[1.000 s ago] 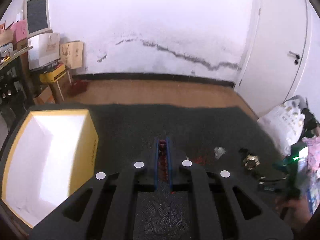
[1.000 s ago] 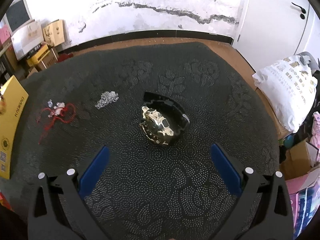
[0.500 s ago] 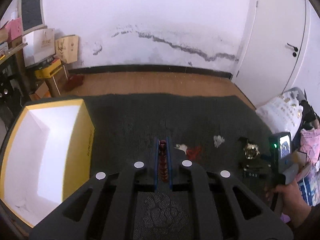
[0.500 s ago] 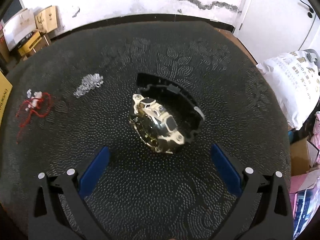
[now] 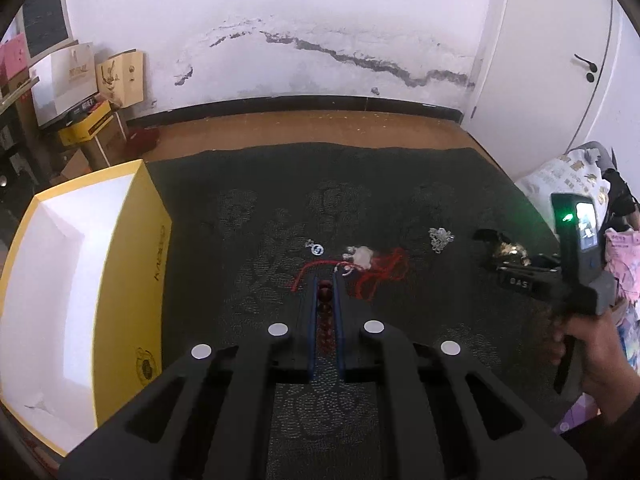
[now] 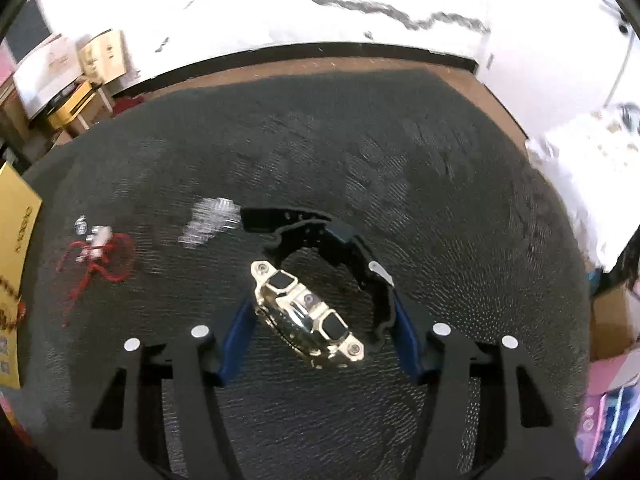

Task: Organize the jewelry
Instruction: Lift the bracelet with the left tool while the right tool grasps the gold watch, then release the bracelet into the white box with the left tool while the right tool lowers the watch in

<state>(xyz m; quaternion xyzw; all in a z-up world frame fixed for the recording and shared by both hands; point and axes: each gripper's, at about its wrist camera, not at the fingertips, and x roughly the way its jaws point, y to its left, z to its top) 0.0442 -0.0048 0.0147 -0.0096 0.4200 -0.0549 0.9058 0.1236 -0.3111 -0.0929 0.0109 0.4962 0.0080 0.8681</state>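
My left gripper (image 5: 324, 280) is shut on a dark red bead bracelet (image 5: 324, 312) and holds it above the dark cloth, right of the open yellow box (image 5: 80, 280). My right gripper (image 6: 320, 308) has its blue fingers on both sides of a gold watch with a black strap (image 6: 308, 312), nearly closed on it; whether the fingers touch the watch I cannot tell. The watch also shows in the left wrist view (image 5: 506, 250), with the right gripper over it. A red cord bracelet (image 5: 376, 268), a silver chain (image 5: 440, 238) and a small ring (image 5: 315, 248) lie on the cloth.
The dark patterned cloth (image 5: 360, 184) covers the table. A white sack (image 6: 592, 168) lies off the right edge. Cardboard boxes (image 5: 120, 76) stand by the far-left wall. The yellow box edge (image 6: 16, 240) shows at the left of the right wrist view.
My right gripper has come down over the watch and its fingers have narrowed around it. My left gripper has tilted and drawn back with the bead bracelet still held.
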